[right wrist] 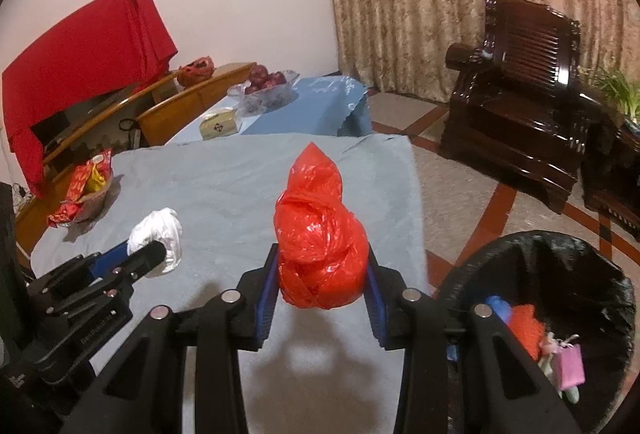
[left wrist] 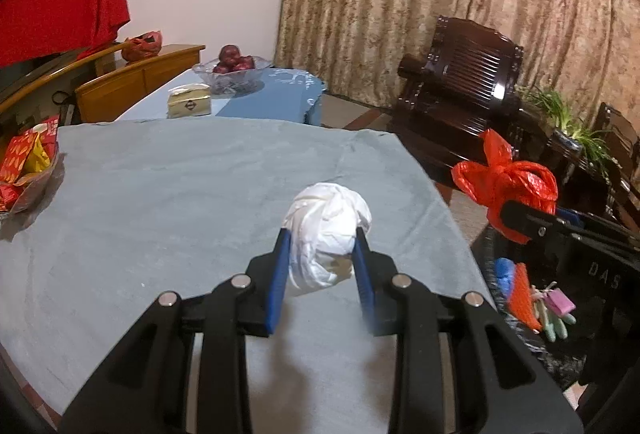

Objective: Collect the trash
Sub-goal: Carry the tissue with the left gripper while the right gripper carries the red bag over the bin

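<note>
At the far left of the table (right wrist: pixel 224 185), a basket of red and yellow snack packets (right wrist: pixel 86 189) sits near the edge; whether those count as trash is hard to say from here. Next, the left gripper (left wrist: pixel 320 258) is closed around a knotted white plastic bag (left wrist: pixel 326 234), held just above the grey cloth. To its right, the right gripper (right wrist: pixel 322 274) is clamped on a knotted red plastic bag (right wrist: pixel 320 234), also lifted off the table. At the far right, beside the table, stands the trash bin (right wrist: pixel 560 254) with a black liner, already holding some blue, orange and pink scraps. So both bags are picked up and some waste is binned; what remains, I judge, is carrying both bags over and dropping them in.
</note>
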